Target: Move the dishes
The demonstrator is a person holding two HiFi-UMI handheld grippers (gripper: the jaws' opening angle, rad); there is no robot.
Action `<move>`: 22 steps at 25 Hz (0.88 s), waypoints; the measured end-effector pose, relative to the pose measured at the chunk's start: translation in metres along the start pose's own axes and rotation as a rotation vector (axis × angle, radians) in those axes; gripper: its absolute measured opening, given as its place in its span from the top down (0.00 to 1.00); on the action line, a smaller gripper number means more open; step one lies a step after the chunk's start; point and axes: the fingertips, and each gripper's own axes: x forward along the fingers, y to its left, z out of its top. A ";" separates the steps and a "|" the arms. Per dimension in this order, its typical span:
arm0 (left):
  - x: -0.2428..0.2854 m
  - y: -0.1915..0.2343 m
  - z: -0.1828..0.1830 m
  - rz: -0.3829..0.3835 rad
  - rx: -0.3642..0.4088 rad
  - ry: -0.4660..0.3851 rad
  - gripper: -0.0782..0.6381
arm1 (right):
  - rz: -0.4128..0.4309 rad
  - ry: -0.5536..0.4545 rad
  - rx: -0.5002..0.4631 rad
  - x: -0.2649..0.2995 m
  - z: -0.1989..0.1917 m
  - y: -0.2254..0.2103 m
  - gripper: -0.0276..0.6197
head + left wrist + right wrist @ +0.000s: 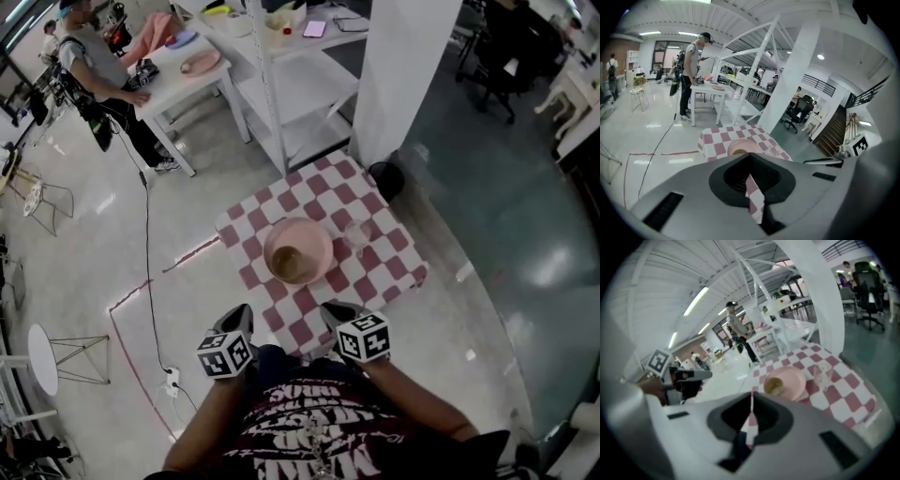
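Pink plate (298,251) with small bowl (289,263) sits mid counter (375,206), clear glass (356,234) just beside its right rim. My left hand-held gripper (238,317) and right hand-held gripper (334,312) both closed, empty, at near edge; open floor (84,253) either side

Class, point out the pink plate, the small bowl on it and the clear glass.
pink plate (315,235): head view, bare rim.
small bowl (289,264): head view, its inside.
clear glass (356,234): head view, its body.
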 end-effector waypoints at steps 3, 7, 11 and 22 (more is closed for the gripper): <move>0.004 0.011 0.010 0.033 -0.016 -0.015 0.85 | 0.012 -0.022 0.004 -0.004 0.009 -0.003 0.90; 0.043 0.008 0.014 -0.004 0.030 0.044 0.85 | -0.047 -0.037 0.042 -0.007 0.012 -0.022 0.90; 0.093 -0.003 0.020 -0.123 0.095 0.138 0.85 | -0.150 -0.069 0.123 0.001 0.023 -0.042 0.90; 0.234 0.070 -0.018 -0.238 0.319 0.490 0.82 | -0.370 -0.106 0.359 0.034 0.026 -0.008 0.90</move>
